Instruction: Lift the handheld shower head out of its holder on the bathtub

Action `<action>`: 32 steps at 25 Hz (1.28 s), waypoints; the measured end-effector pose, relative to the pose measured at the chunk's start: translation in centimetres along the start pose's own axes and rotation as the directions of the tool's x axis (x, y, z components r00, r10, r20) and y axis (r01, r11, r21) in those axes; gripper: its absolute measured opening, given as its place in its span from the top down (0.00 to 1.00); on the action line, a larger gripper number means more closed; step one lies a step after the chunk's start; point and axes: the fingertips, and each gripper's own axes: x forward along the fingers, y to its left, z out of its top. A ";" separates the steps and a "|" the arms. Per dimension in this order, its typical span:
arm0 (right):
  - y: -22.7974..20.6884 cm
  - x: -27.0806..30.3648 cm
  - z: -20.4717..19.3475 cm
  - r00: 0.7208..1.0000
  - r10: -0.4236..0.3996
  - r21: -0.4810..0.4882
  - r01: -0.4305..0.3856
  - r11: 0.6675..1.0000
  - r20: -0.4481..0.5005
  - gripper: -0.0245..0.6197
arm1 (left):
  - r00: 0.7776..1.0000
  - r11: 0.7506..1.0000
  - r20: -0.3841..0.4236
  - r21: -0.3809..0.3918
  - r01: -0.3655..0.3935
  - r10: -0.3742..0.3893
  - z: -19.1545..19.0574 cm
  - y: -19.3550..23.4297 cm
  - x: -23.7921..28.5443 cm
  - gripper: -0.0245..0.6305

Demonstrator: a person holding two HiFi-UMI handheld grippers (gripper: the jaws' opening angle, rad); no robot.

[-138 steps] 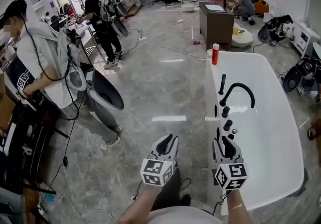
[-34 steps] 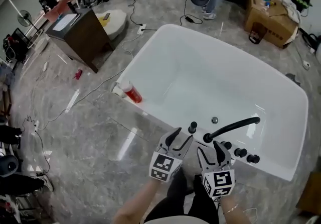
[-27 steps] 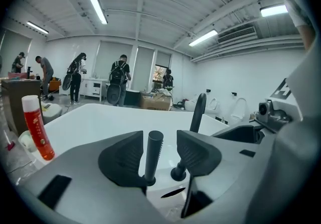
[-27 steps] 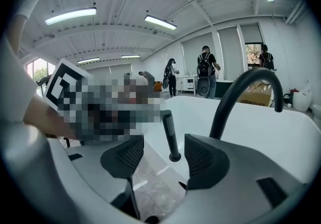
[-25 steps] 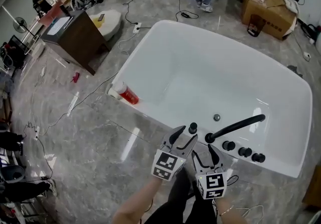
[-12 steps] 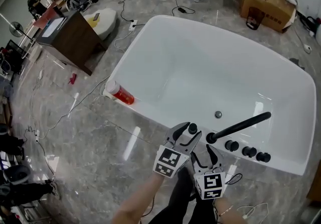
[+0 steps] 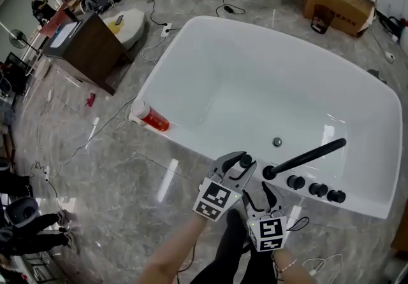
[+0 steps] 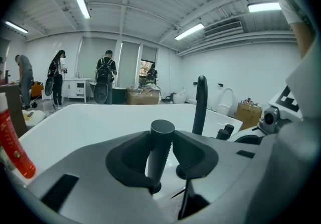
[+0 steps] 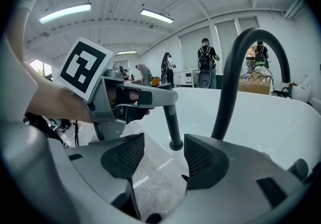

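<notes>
Black shower head [image 8: 161,132] was pinched by the just-closing left gripper [image 7: 237,163]; a slip along its smooth stem was feared. At five o'clock, the right gripper [image 9: 161,156] was held spread, empty.

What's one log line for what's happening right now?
left gripper: jaws just closed onto shower head | right gripper: open, empty | shower head: upright in holder on bathtub, not yet lifted

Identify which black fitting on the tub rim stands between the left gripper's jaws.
The upright shower handle, leftmost in the row; the spout and three knobs stand further right.
</notes>
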 end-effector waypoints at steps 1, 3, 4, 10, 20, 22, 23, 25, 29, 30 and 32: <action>0.1 0.0 0.1 1.000 0.002 0.003 -0.002 1.000 -0.001 0.59 | 1.000 1.000 -0.009 0.017 0.011 -0.011 0.0 -0.2 -0.1 0.73; 0.1 0.1 0.3 1.000 0.010 0.008 -0.010 1.000 0.002 0.59 | 0.999 0.998 -0.029 0.043 0.036 -0.035 0.0 -0.7 -0.2 0.73; 0.1 0.2 0.5 1.000 0.015 0.008 -0.015 1.000 0.007 0.59 | 0.998 0.998 -0.037 0.051 0.047 -0.046 0.0 -0.9 -0.2 0.73; -0.1 1.1 1.9 1.000 0.021 -0.018 -0.021 1.000 0.020 0.59 | 0.996 0.994 -0.042 0.066 0.082 -0.080 1.2 -1.2 -1.4 0.73; 0.8 3.2 4.1 1.000 0.028 -0.089 -0.027 0.996 0.009 0.59 | 0.991 0.986 -0.019 0.098 0.134 -0.133 4.6 -2.1 -4.5 0.73; 1.0 3.6 4.7 0.999 0.042 -0.107 -0.041 0.993 0.012 0.59 | 0.989 0.983 -0.016 0.109 0.151 -0.150 5.3 -2.3 -4.9 0.73; 1.1 3.8 5.0 0.998 0.055 -0.112 -0.052 0.992 0.019 0.59 | 0.987 0.981 -0.014 0.114 0.158 -0.158 5.6 -2.3 -5.2 0.73; 1.8 4.0 5.5 0.995 0.093 -0.116 -0.088 0.989 0.037 0.58 | 0.985 0.977 -0.009 0.123 0.172 -0.172 6.2 -2.4 -5.8 0.73; 3.0 3.6 6.0 0.988 0.146 -0.175 -0.136 0.975 0.044 0.58 | 0.979 0.969 -0.001 0.138 0.204 -0.206 7.1 -2.9 -7.2 0.73; 3.2 3.6 6.3 0.988 0.148 -0.191 -0.137 0.972 0.045 0.58 | 0.977 0.967 0.000 0.143 0.211 -0.213 7.3 -3.0 -7.5 0.73; 3.3 3.5 6.9 0.988 0.147 -0.211 -0.135 0.968 0.045 0.58 | 0.974 0.962 0.000 0.152 0.225 -0.228 8.0 -3.2 -8.1 0.73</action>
